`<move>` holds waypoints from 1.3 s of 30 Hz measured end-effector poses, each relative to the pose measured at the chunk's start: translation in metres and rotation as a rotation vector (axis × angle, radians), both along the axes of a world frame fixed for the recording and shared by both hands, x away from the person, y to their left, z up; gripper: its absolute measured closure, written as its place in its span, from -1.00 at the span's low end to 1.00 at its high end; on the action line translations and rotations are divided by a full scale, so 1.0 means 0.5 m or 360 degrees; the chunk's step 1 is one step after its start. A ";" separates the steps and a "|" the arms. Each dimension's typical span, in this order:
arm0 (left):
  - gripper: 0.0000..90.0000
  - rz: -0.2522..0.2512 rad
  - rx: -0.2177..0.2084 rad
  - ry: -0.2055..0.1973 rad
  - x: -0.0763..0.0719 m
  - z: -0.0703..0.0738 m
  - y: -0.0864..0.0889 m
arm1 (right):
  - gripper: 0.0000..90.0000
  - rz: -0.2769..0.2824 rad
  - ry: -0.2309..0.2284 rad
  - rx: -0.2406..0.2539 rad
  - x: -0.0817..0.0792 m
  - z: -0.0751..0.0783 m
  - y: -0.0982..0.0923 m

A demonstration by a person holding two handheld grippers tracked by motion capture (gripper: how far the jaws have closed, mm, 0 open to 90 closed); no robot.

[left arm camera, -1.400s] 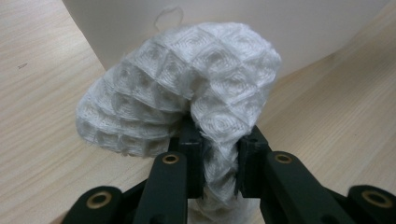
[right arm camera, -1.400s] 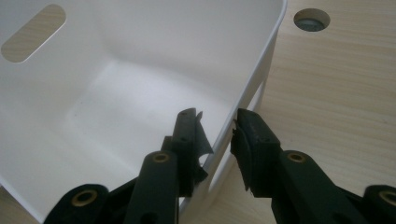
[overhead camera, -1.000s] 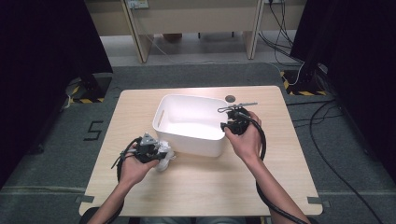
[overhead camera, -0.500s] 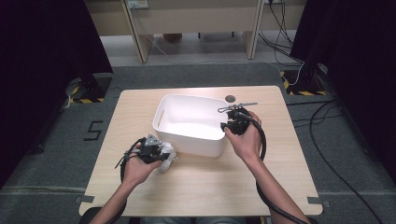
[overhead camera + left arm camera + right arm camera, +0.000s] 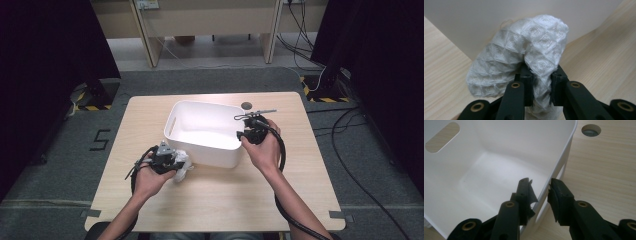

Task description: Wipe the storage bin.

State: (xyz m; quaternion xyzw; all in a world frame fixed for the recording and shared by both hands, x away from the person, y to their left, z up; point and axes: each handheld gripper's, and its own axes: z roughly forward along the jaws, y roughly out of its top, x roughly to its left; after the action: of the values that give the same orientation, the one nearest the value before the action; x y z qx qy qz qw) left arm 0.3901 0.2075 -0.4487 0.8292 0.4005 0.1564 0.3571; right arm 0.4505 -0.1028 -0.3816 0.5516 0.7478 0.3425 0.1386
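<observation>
White knitted cloth (image 5: 524, 52) sits near the table's (image 5: 220, 200) front-left corner, right against the white bin's (image 5: 180, 117) near wall, clenched in the left gripper (image 5: 172, 161); right gripper (image 5: 540, 188) straddles the bin's right rim, looks like it's pinching it, hard to say.

I count one white plastic bin (image 5: 210, 132) on one wooden table (image 5: 215, 200), one white waffle-knit cloth (image 5: 524, 57), my two grippers, left (image 5: 172, 161) and right (image 5: 245, 134), and one round hole (image 5: 246, 105) in the tabletop.
</observation>
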 end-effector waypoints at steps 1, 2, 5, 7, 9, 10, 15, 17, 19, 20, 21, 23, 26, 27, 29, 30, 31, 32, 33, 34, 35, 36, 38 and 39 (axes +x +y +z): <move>0.70 -0.0004 -0.0009 -0.0013 -0.001 0.009 0.000 | 0.56 -0.0001 -0.0001 0.0001 0.000 0.000 0.000; 0.70 -0.0007 -0.0015 -0.0020 -0.001 0.014 0.000 | 0.56 -0.0002 -0.0001 0.0002 0.000 0.000 -0.001; 0.70 -0.0007 -0.0024 -0.0041 -0.003 0.031 0.000 | 0.56 -0.0005 0.0001 0.0005 0.000 0.000 -0.001; 0.70 -0.0011 -0.0024 -0.0056 -0.005 0.042 -0.002 | 0.56 -0.0003 -0.0002 0.0001 0.000 -0.001 0.000; 0.70 -0.0022 -0.0021 -0.0072 -0.006 0.051 -0.005 | 0.56 -0.0003 -0.0002 0.0001 0.000 -0.001 0.000; 0.70 -0.0022 -0.0021 -0.0072 -0.006 0.051 -0.005 | 0.56 -0.0003 -0.0002 0.0001 0.000 -0.001 0.000; 0.70 -0.0023 -0.0020 -0.0087 -0.005 0.063 -0.008 | 0.56 -0.0004 -0.0003 0.0000 0.000 -0.001 0.000; 0.70 -0.0022 -0.0019 -0.0087 -0.006 0.064 -0.009 | 0.56 -0.0004 -0.0008 -0.0004 0.000 -0.001 0.000; 0.70 -0.0028 -0.0016 -0.0089 -0.006 0.066 -0.010 | 0.56 -0.0005 -0.0008 -0.0002 0.000 -0.001 0.001; 0.70 -0.0031 -0.0014 -0.0089 -0.006 0.066 -0.011 | 0.56 -0.0006 -0.0009 -0.0003 -0.001 -0.001 0.001; 0.70 -0.0031 -0.0014 -0.0089 -0.006 0.066 -0.011 | 0.56 -0.0006 -0.0009 -0.0003 -0.001 -0.001 0.001; 0.70 -0.0037 -0.0020 -0.0096 -0.006 0.069 -0.017 | 0.56 -0.0007 -0.0010 -0.0004 -0.001 -0.001 0.001; 0.70 -0.0055 -0.0012 -0.0099 -0.007 0.072 -0.024 | 0.56 -0.0009 -0.0011 -0.0005 -0.001 -0.001 0.001; 0.70 -0.0057 -0.0012 -0.0098 -0.007 0.072 -0.026 | 0.56 -0.0008 -0.0012 -0.0005 -0.001 -0.001 0.001; 0.70 -0.0068 -0.0002 -0.0094 -0.007 0.073 -0.031 | 0.56 -0.0009 -0.0013 -0.0005 -0.001 -0.001 0.001; 0.70 -0.0068 -0.0002 -0.0094 -0.007 0.073 -0.031 | 0.56 -0.0009 -0.0013 -0.0005 -0.001 -0.001 0.001; 0.70 -0.0070 -0.0006 -0.0097 -0.007 0.072 -0.033 | 0.56 -0.0008 -0.0013 -0.0006 -0.001 -0.001 0.001; 0.70 -0.0078 -0.0005 -0.0096 -0.007 0.072 -0.036 | 0.56 -0.0007 -0.0014 -0.0007 -0.001 -0.001 0.001; 0.70 -0.0080 -0.0006 -0.0096 -0.007 0.072 -0.037 | 0.56 -0.0006 -0.0017 -0.0007 -0.001 -0.001 0.001; 0.70 -0.0081 -0.0008 -0.0096 -0.008 0.072 -0.039 | 0.57 -0.0005 -0.0019 -0.0007 -0.001 -0.002 0.001; 0.70 -0.0081 -0.0008 -0.0097 -0.007 0.072 -0.039 | 0.56 -0.0006 -0.0019 -0.0006 -0.001 -0.002 0.001; 0.70 -0.0081 -0.0007 -0.0098 -0.007 0.072 -0.040 | 0.56 -0.0006 -0.0018 -0.0006 -0.001 -0.002 0.001; 0.70 -0.0079 -0.0006 -0.0096 -0.006 0.072 -0.039 | 0.56 -0.0008 -0.0018 -0.0006 -0.001 -0.002 0.000; 0.70 -0.0079 -0.0006 -0.0096 -0.006 0.072 -0.039 | 0.56 -0.0008 -0.0018 -0.0006 -0.001 -0.002 0.000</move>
State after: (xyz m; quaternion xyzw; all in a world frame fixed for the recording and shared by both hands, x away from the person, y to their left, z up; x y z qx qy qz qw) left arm 0.3873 0.1878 -0.4126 0.8331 0.3693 0.1715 0.3743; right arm 0.4502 -0.1026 -0.3824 0.5513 0.7462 0.3438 0.1448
